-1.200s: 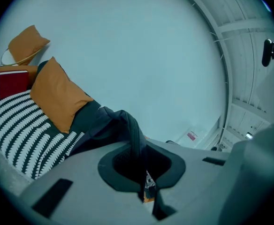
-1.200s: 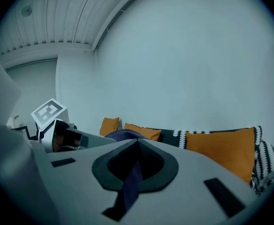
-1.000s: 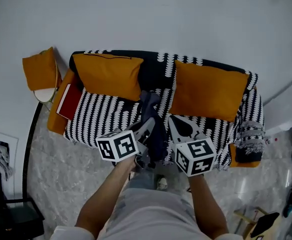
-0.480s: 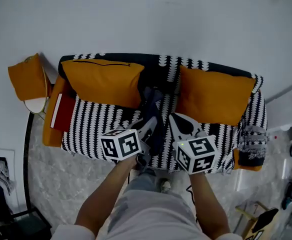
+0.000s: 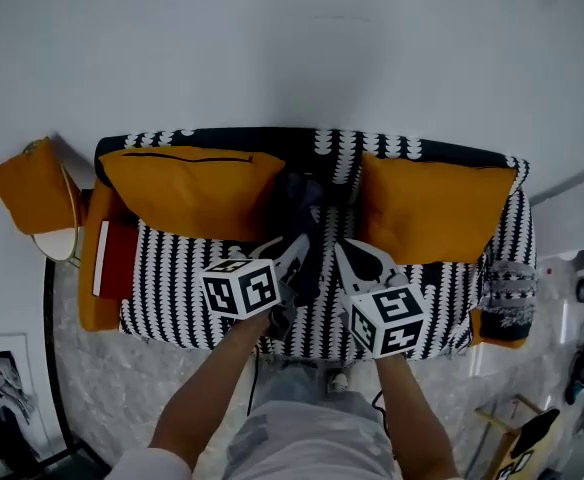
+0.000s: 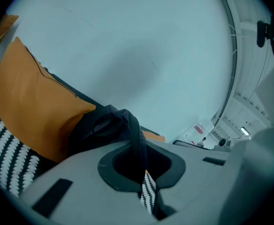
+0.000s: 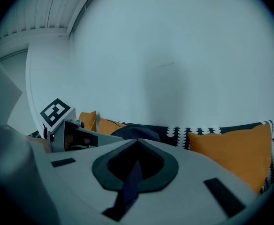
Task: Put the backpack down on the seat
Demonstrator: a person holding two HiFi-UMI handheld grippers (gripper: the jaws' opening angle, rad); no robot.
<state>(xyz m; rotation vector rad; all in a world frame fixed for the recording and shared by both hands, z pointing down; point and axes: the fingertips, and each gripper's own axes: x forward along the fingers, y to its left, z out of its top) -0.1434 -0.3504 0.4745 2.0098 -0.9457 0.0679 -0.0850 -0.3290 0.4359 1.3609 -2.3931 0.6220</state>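
With straps (image 6: 136, 137) pinched in the left gripper (image 5: 294, 255) and right gripper (image 5: 346, 256), the backpack (image 5: 298, 213) could be toppled off the seat (image 5: 180, 273) if released early

Living room of a home, seen from above. A sofa (image 5: 172, 278) under a black-and-white patterned throw stands against a plain white wall (image 5: 292, 48) at 12 o'clock, with a large orange cushion (image 5: 187, 193) at 10 o'clock and a second orange cushion (image 5: 437, 208) at 2 o'clock. A marbled stone floor (image 5: 122, 388) lies at 7 o'clock, a framed picture (image 5: 2, 398) at 8 o'clock, and a smaller orange cushion (image 5: 22, 183) beside a small round table (image 5: 57, 246) at 9 o'clock.
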